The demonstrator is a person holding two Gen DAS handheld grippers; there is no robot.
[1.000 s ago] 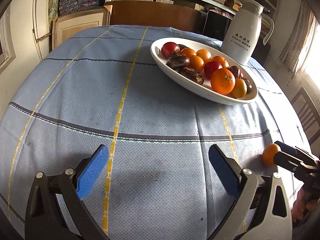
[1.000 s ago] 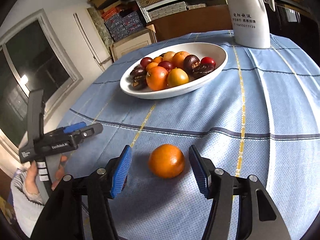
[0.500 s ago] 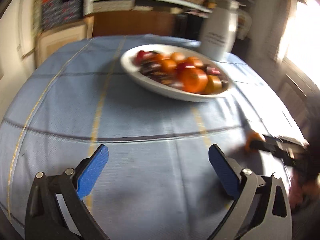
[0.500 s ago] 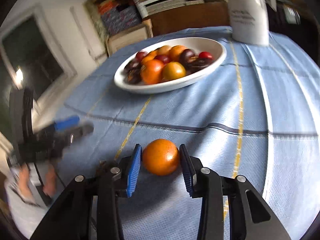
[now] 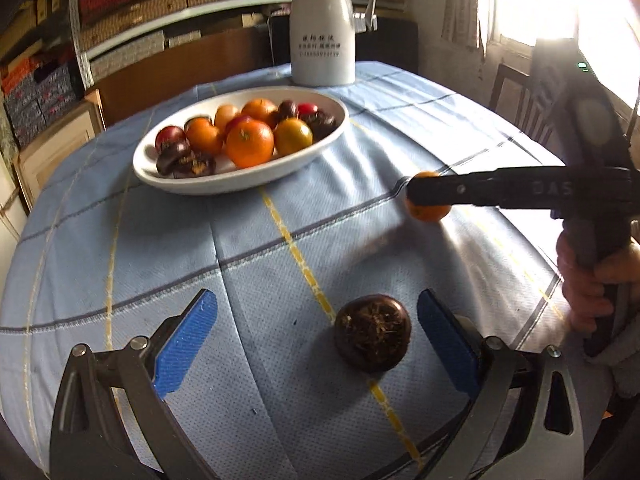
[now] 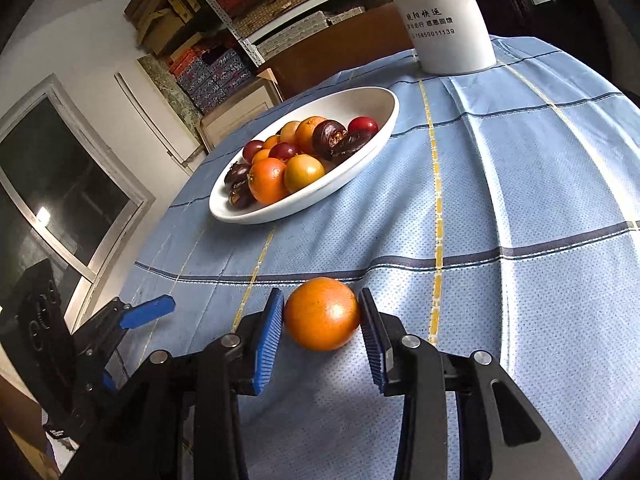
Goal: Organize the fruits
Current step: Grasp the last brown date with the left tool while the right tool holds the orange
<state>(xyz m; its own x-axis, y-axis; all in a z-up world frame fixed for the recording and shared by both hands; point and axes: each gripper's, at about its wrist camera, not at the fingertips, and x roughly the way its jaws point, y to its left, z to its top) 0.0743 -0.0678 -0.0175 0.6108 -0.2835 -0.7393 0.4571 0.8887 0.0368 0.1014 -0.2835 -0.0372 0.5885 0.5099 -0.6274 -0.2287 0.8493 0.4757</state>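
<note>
While the right gripper (image 6: 322,322) clamps its blue pads on an orange (image 6: 322,313) resting on the blue checked tablecloth (image 6: 520,200), the left gripper (image 5: 316,334) stands wide open around a dark mangosteen (image 5: 373,333), touching neither pad; the white fruit bowl (image 5: 240,184) sits beyond.

Bare tablecloth (image 5: 168,248) ahead; bowl (image 5: 240,184) and jug (image 5: 322,40) beyond

Right gripper (image 6: 322,314): pointing down toward the table, blue pads closed against both sides of an orange (image 6: 322,314); a hand (image 5: 596,276) grips its handle. Left gripper (image 5: 316,316): angled downward, jaws spread wide, pads touching nothing, a dark brown fruit (image 5: 373,333) between them.
</note>
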